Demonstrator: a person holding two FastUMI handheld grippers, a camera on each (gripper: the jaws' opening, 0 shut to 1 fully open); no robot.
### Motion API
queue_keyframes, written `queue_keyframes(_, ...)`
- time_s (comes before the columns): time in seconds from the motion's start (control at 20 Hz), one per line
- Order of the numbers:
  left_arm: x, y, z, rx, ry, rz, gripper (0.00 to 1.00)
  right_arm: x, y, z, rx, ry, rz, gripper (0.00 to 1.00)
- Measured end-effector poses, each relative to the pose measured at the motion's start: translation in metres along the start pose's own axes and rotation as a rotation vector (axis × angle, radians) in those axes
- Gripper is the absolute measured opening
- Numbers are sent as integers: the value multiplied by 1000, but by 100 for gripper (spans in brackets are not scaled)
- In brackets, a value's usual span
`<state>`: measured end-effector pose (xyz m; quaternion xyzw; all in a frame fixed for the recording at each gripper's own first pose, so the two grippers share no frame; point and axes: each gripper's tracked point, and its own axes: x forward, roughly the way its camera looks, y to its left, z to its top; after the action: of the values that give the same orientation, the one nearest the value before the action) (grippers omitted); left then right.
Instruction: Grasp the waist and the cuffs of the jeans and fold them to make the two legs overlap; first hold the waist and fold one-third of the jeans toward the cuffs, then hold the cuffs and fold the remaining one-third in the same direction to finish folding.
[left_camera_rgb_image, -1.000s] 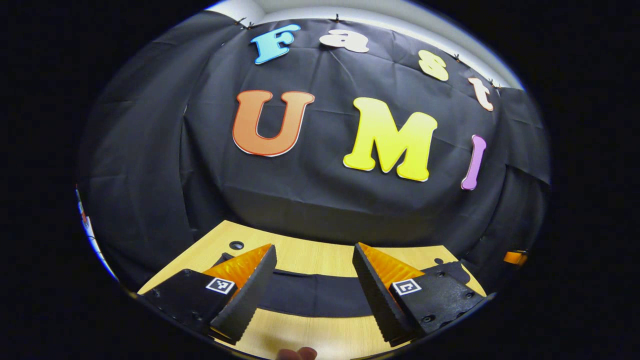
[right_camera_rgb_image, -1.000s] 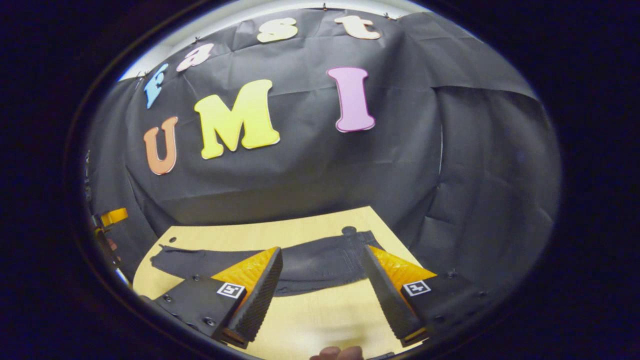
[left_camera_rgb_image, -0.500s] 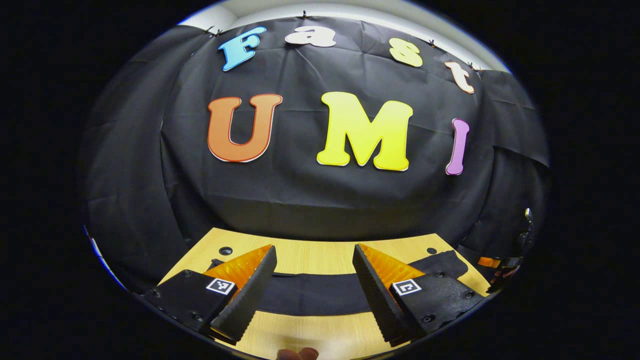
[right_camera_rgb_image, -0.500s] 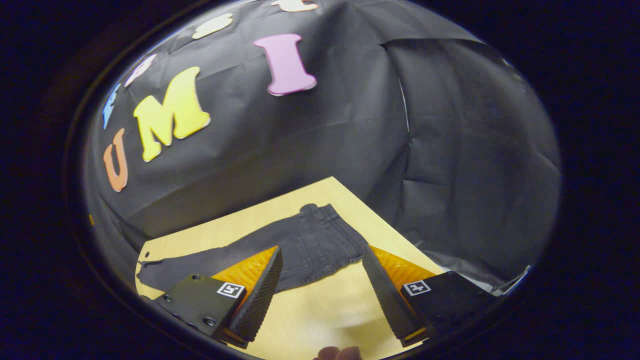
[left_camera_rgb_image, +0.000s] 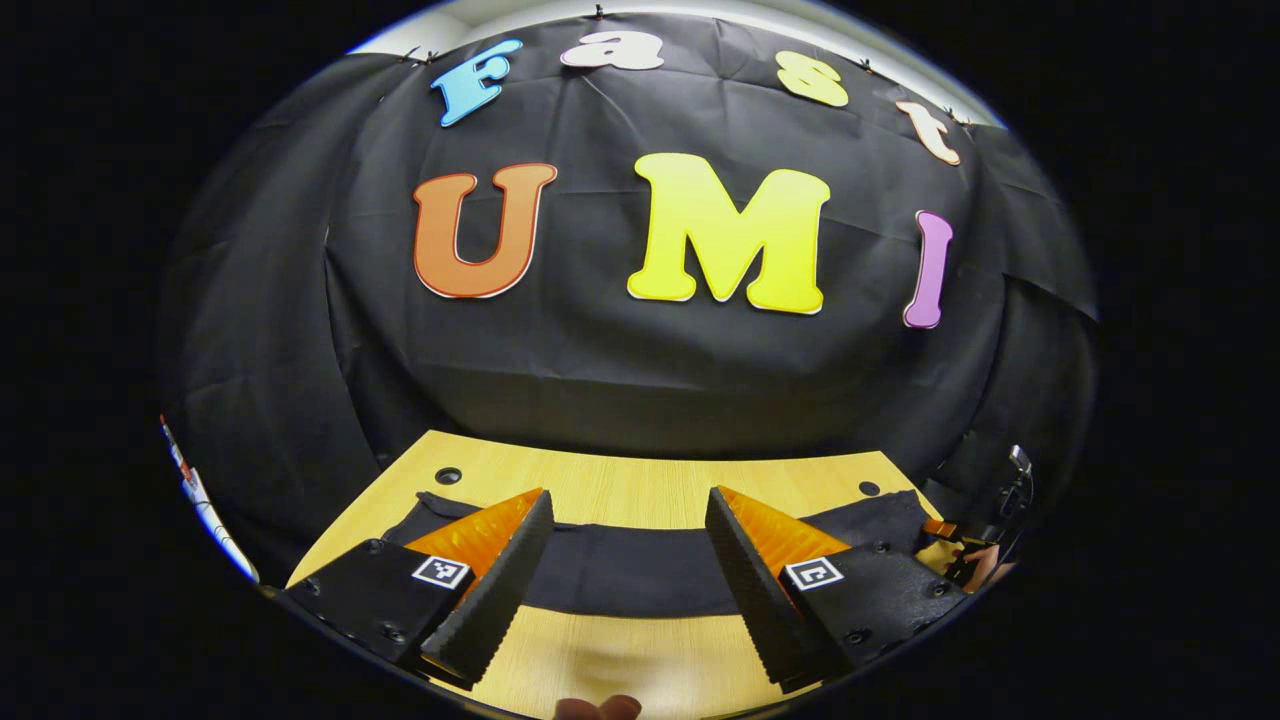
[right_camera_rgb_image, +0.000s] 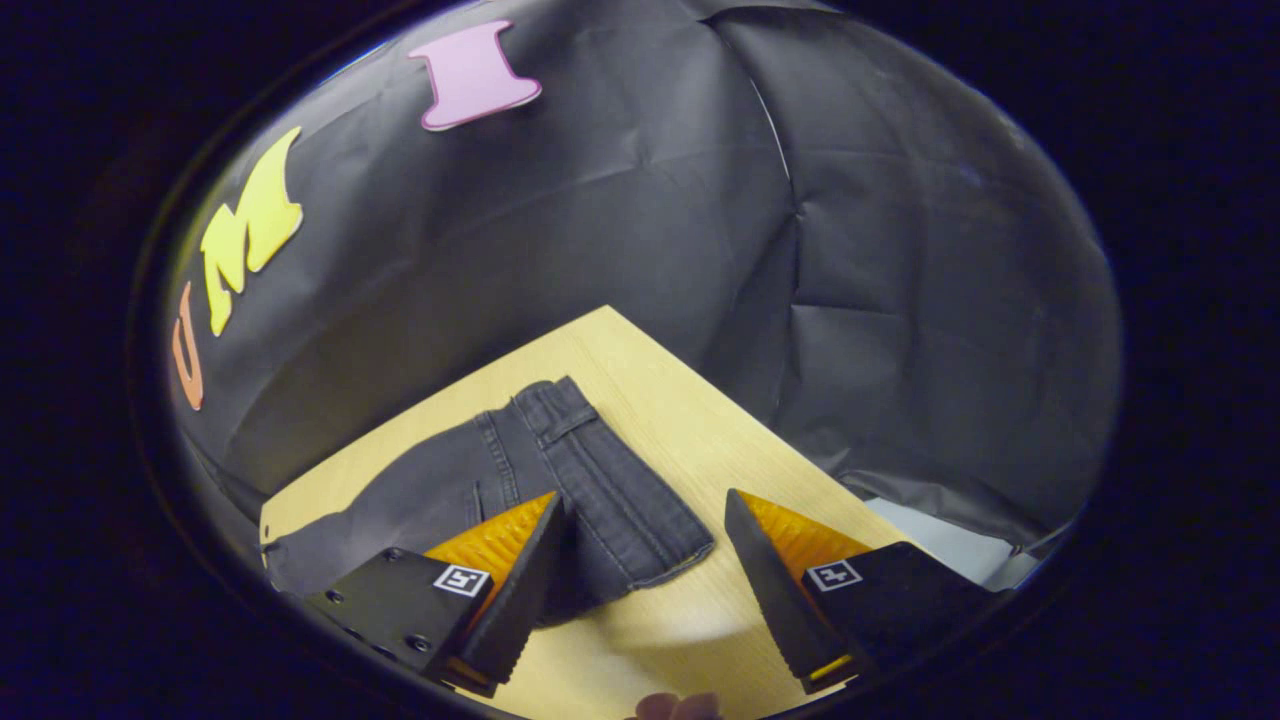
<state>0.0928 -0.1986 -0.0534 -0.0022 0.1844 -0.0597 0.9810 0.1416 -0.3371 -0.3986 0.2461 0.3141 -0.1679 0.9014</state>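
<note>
Dark grey jeans (left_camera_rgb_image: 630, 570) lie flat as a long strip across the wooden table (left_camera_rgb_image: 620, 475), legs on top of each other. In the right gripper view the jeans (right_camera_rgb_image: 430, 490) run left, and the waistband (right_camera_rgb_image: 610, 480) lies near the table's right corner. My right gripper (right_camera_rgb_image: 645, 498) hovers open just above the waistband's near corner, touching nothing. My left gripper (left_camera_rgb_image: 626, 495) is open above the middle of the jeans, in front of them. The other gripper (left_camera_rgb_image: 985, 540) and the hand holding it appear at the far right in the left gripper view.
The table (right_camera_rgb_image: 680, 400) ends close behind and to the right of the waistband, with black cloth wall beyond and pale floor (right_camera_rgb_image: 950, 545) below. Small round holes (left_camera_rgb_image: 448, 475) (left_camera_rgb_image: 869, 489) sit near the table's back corners. A fingertip (left_camera_rgb_image: 598, 708) pokes in at the bottom.
My right gripper swung right and dipped toward the waist end, which now lies right at its fingers. My left gripper shifted only slightly. Both stayed open.
</note>
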Motion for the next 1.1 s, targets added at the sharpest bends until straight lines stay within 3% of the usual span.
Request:
queue_keyframes(0.1,2,-4,-3,-10,9,11,99,6,2,-1,-28,-9,12,94)
queue_keyframes(0.15,3,-5,-3,-16,4,12,99,5,2,-5,-62,6,17,99)
queue_keyframes(0.25,1,-8,-9,-28,0,14,99,8,6,-9,-102,16,18,100)
queue_keyframes(0.3,-1,-5,-13,-33,5,16,99,12,9,-7,-105,12,30,86)
queue_keyframes(0.35,-2,-3,-15,-39,10,21,99,13,15,-15,-98,45,47,82)
queue_keyframes(0.55,-2,10,-23,-78,27,44,99,11,25,-11,-94,70,68,43)
queue_keyframes(0.6,-2,13,-22,-85,26,47,99,9,28,-10,-109,83,55,30)
queue_keyframes(0.65,-3,16,-22,-88,24,51,99,4,28,-7,-122,74,50,29)
queue_keyframes(0.75,-4,21,-22,-95,21,54,99,8,26,-9,-138,96,29,18)
queue_keyframes(0.8,-4,23,-21,-97,18,56,99,4,28,-5,-137,91,31,18)
queue_keyframes(0.9,-8,30,-22,-105,14,60,99,1,30,-1,-110,93,21,4)
queue_keyframes(1.05,-13,43,-25,-116,10,71,99,-11,34,7,-113,81,13,0)
queue_keyframes(1.1,-15,48,-25,-122,6,76,99,-18,37,11,-114,75,13,4)
